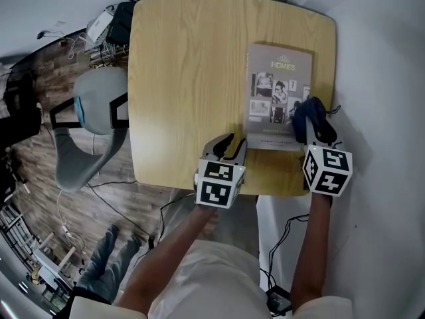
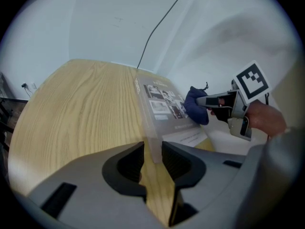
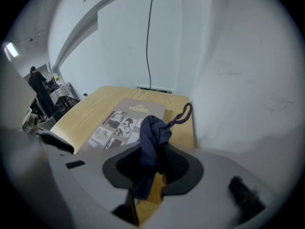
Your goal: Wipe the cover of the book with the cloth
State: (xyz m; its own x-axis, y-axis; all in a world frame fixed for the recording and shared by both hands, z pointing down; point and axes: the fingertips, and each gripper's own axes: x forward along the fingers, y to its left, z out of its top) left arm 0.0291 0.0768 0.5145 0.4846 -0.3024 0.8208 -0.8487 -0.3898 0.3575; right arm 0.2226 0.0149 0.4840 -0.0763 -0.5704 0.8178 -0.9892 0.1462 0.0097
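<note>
One bench [image 1: 186,78] carries one book [image 1: 279,95] and one dark blue cloth [image 1: 312,113]. There are two grippers, the left gripper [image 1: 234,142] and the right gripper [image 1: 312,130], each with two fingers [image 1: 221,143] and one marker cube [image 1: 219,183], so four fingers and two cubes. One grey chair [image 1: 93,115] stands beyond the bench's left edge.

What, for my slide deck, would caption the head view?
Right claw holds a blue cloth at the book's right edge; open left claw sits at its near-left corner.
</note>
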